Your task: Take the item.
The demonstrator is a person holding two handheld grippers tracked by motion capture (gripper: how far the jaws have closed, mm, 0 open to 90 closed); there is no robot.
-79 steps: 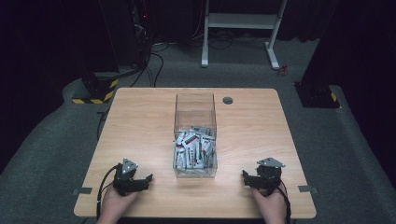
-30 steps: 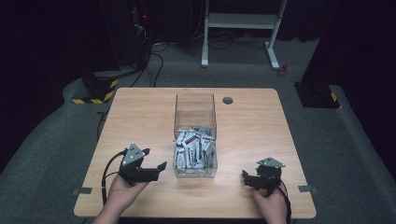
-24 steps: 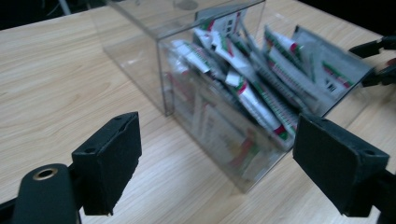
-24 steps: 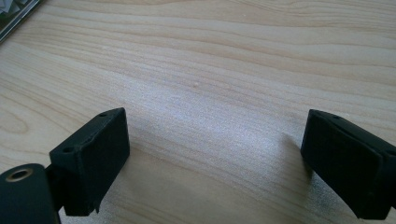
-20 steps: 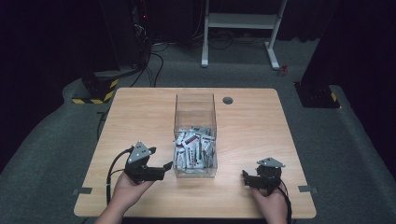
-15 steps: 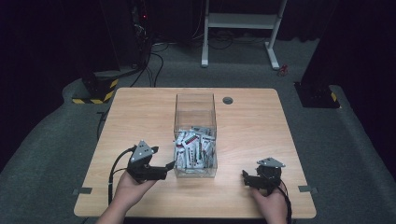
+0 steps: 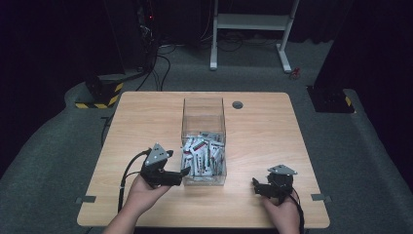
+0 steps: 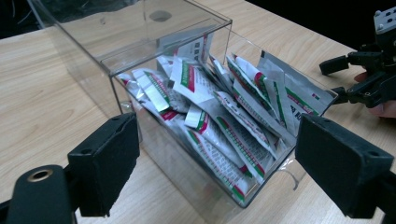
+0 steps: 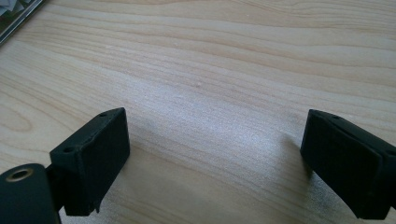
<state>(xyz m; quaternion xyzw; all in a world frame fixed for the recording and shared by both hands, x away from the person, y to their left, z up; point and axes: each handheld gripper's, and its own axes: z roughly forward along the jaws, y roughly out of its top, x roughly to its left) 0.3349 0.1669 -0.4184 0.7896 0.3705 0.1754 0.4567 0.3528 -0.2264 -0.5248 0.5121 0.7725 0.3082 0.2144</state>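
- Both tongs stand wide open and hold nothing.
- Left tongs hover just off the near left corner of the clear box, tips pointed at it; in the left gripper view the box's near corner sits between the two spread jaws, with no pad touching the wall as far as can be told.
- That placing looks like the start of a reach: the box is open on top, so the tongs would likely need to rise over the rim to get at what lies inside.
- Sachets, white with green and red print, lie heaped in the near end of the box, many leaning on edge against the near wall; the far end is bare.
- Right tongs rest low near the table's front edge, well apart from the box, jaws spread over bare wood.
- Held there, it seems parked out of the way while the left hand works.
- A round hole sits in the table just beside the box's far right corner.
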